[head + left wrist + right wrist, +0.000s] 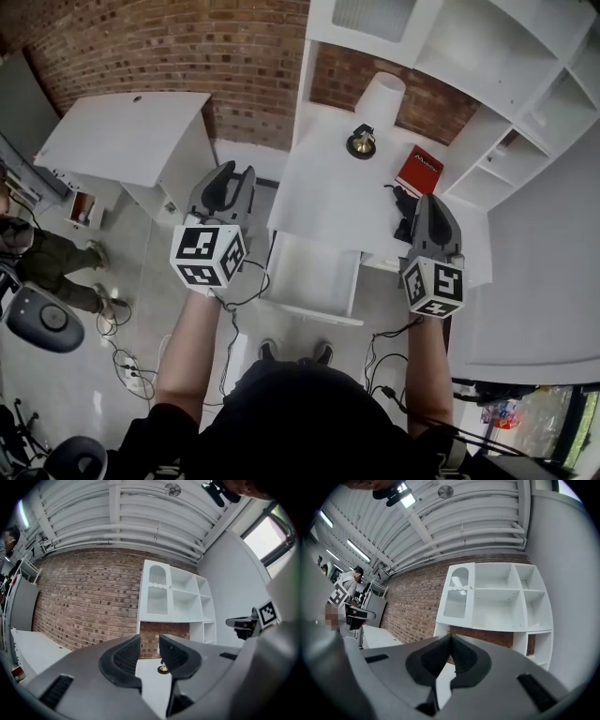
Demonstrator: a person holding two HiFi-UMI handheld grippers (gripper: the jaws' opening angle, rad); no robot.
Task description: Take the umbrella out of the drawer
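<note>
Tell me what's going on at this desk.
A person stands at a white desk with a claw held level in each hand. The left claw is open and empty; the right claw is shut on nothing. The drawer is pulled out and looks empty. A black object, possibly the umbrella, lies on the desk beside a red book.

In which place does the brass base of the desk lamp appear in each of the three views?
Head view: the brass base, upper centre, on the white desk under the white shade.
Left gripper view: low centre, in the gap between the left gripper's open jaws.
Right gripper view: not visible; the right gripper's shut jaws fill that area.
Shared landmark: the white shelf unit against the brick wall.
</note>
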